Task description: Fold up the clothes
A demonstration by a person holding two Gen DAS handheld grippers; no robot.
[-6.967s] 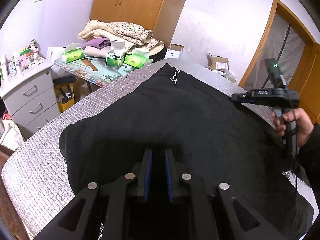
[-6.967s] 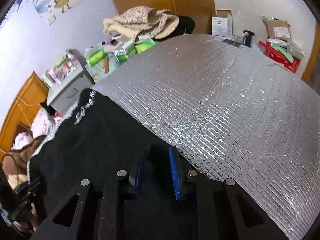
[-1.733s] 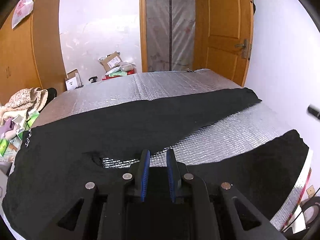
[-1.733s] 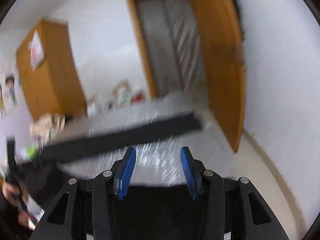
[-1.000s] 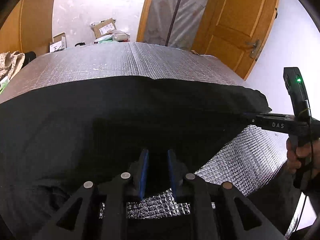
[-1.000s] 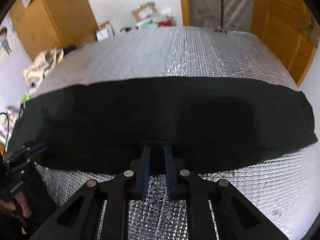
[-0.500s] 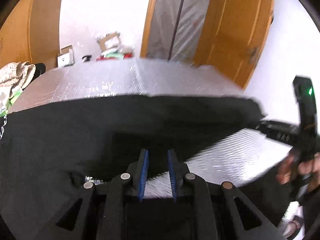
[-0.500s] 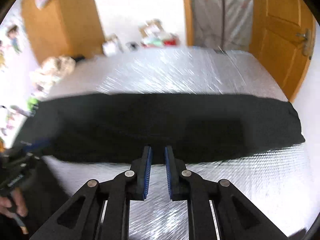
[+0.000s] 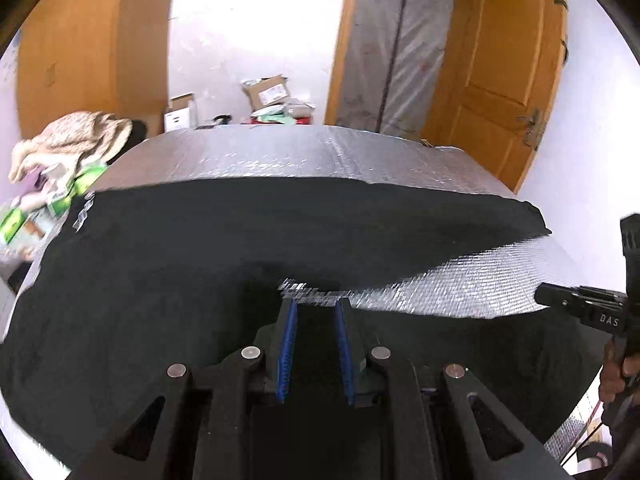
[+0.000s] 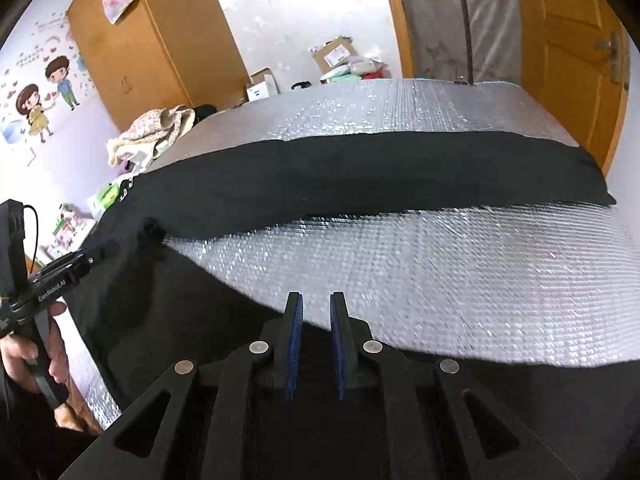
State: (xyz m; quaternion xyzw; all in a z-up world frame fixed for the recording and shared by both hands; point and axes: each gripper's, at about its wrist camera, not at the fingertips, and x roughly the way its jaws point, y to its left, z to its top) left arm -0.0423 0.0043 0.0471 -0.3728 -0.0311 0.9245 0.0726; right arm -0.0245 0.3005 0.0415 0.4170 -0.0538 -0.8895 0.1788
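Note:
Black trousers (image 9: 240, 248) lie spread on the silver quilted bed cover (image 9: 300, 152), with the far leg (image 10: 400, 168) stretched across and the near leg (image 10: 168, 304) under my grippers. My left gripper (image 9: 314, 308) is shut, its tips at the inner edge of the near leg close to the crotch. My right gripper (image 10: 316, 300) is shut over the same leg's edge, further along. I see no cloth pinched in either one. Each gripper appears in the other's view, the left gripper (image 10: 94, 254) and right gripper (image 9: 560, 300), both hand-held.
A strip of bare silver cover (image 10: 440, 264) separates the two legs. A heap of clothes (image 10: 152, 132) and green tissue packs (image 9: 24, 216) sit past the left end. Cardboard boxes (image 9: 268, 92) stand behind the bed, a wooden door (image 9: 500, 92) at the right.
Both grippers have drawn back from the far leg's near edge toward the near leg, staying shut. More bare silver cover now shows between the legs.

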